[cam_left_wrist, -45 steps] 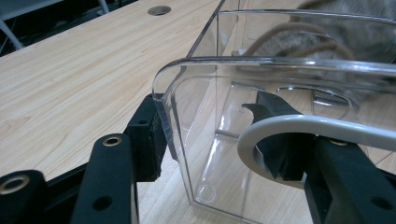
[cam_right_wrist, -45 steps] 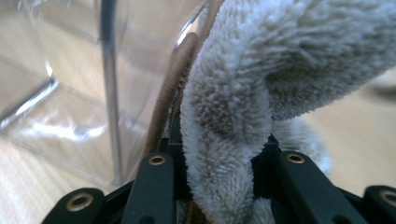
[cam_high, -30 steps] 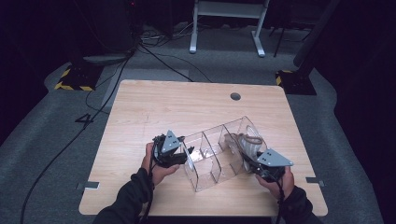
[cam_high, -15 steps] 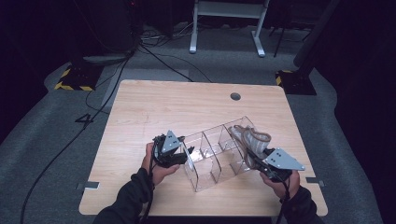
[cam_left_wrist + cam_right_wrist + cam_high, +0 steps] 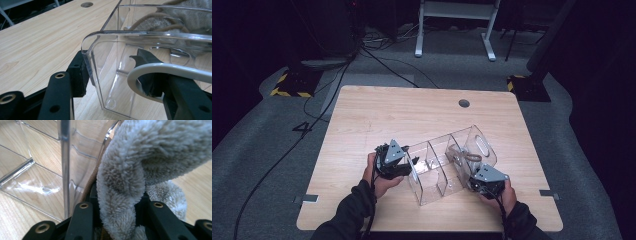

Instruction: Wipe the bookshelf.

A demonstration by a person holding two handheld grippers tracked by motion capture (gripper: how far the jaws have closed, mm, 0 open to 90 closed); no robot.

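On the near half of the counter sits the clear organiser, three compartments, lying at an angle. My left hand-held gripper straddles its near end wall: one jaw outside, one inside the end compartment, clamped on the wall to steady it. My right hand-held gripper is closed on the fluffy beige slipper, fleece bunched between the jaws. From the high view the slipper hangs at the far-right compartment, partly over the rim; can't tell how deep it sits.

Handling, my read:
- slipper: light, soft, floppy. Fleece compresses, so a pinch holds fine but the free end droops and snags on dividers. Best hold is near the stiffer tan-edged rim, not loose pile.
- organiser: rigid thin plastic, light, slick, slides easily on wood. Grip a wall edge only, moderate squeeze; it could crack.
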